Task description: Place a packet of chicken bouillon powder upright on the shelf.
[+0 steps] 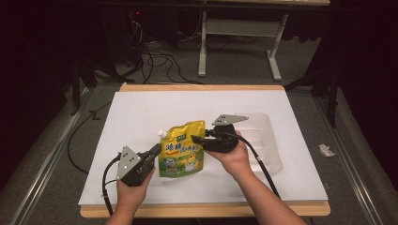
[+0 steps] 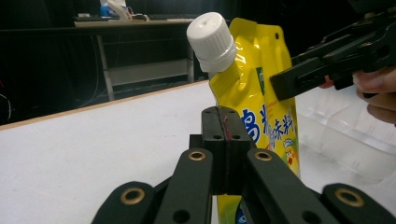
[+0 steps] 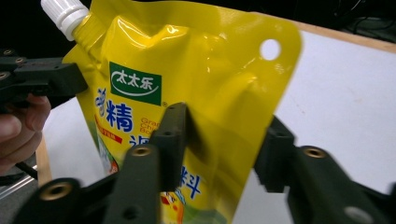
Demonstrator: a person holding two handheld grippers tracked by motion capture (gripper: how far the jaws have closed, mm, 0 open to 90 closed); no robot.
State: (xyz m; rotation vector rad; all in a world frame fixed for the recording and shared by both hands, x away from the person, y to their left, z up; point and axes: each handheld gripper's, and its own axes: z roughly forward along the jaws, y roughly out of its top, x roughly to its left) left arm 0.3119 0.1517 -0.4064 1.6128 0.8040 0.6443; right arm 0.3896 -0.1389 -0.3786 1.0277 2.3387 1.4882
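Pouch [image 1: 182, 149] upright on worktop [image 1: 141, 112].
Left gripper [image 1: 152, 152] clamped on pouch edge; right gripper [image 1: 197, 139] fingers [image 3: 170, 135] straddling opposite edge, one touching.

Pouch [image 1: 182, 150] stands upright on the table [image 1: 141, 108], near-centre, cap [image 1: 162, 134] at its upper left corner. Left claw [image 1: 152, 151] sits at the pouch's left edge; right claw [image 1: 198, 139] at its right edge. Tray [image 1: 267, 140] lies right of the pouch, behind the right hand [image 1: 232, 157]. Desk frame [image 1: 239, 42] stands beyond the far table edge.
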